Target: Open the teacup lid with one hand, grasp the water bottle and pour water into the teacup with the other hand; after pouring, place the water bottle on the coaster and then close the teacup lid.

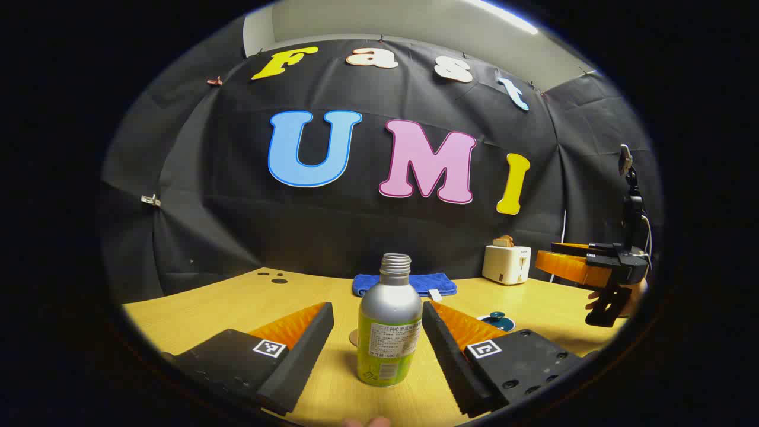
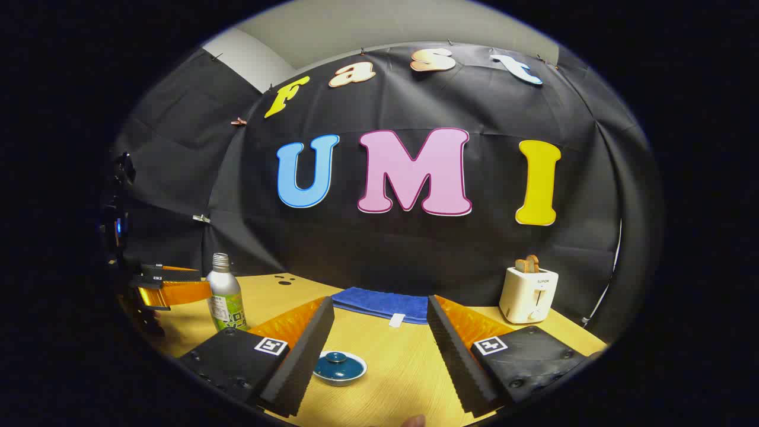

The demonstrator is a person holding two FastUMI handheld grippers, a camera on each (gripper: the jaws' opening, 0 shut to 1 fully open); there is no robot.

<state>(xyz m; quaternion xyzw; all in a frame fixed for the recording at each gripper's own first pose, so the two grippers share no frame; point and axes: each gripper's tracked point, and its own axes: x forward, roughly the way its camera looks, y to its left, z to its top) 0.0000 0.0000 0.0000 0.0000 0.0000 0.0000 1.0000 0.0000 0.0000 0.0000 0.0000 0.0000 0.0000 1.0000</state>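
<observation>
Early stage, judged from the layout: the teacup lid (image 2: 338, 358) sits on the teacup (image 2: 339, 369), nothing poured. The left gripper (image 1: 378, 332) straddles the uncapped water bottle (image 1: 389, 323), fingers wide, not touching. The right gripper (image 2: 379, 350), fingers wide, hovers just right of the teacup. Behind the bottle lie a blue towel (image 1: 405, 283) and, farther right, a toaster (image 1: 506, 264); neither obstructs. The coaster cannot be identified with certainty.

brushed metal water bottle (image 1: 389, 323), glossy teacup lid (image 2: 338, 365), smooth wooden table (image 2: 403, 367).
</observation>
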